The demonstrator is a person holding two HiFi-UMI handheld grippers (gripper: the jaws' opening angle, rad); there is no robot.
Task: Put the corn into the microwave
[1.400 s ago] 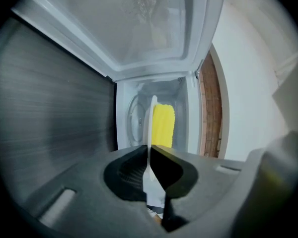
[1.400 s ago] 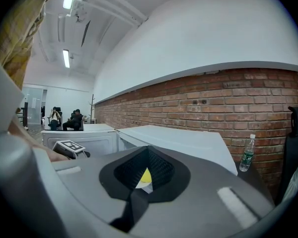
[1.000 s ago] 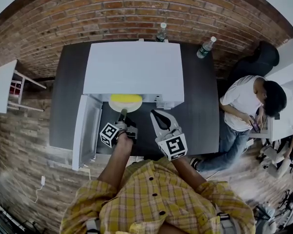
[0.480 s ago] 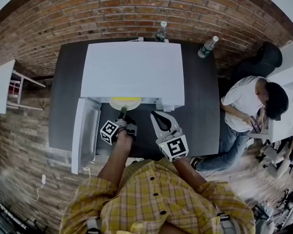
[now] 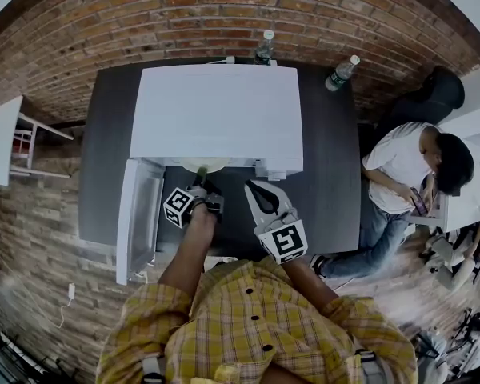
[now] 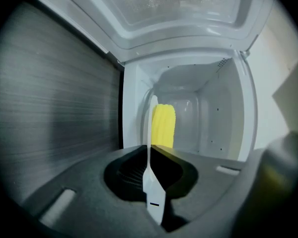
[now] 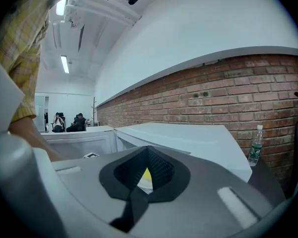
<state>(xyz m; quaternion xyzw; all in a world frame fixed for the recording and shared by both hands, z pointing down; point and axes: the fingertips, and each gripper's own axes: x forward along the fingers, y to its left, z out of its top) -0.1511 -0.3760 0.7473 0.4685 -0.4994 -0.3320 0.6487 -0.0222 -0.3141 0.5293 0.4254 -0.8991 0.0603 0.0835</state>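
- The left gripper (image 5: 201, 184) is clamped on the rim of the white plate (image 6: 151, 182). The plate carries the corn (image 6: 164, 125), now just inside the mouth of the microwave (image 5: 216, 110).
- I would push straight toward the back wall and keep the plate flat, away from the open door (image 5: 138, 214).
- The right gripper (image 5: 262, 197) is closed and empty, near the front edge of the worktop (image 5: 328, 182).
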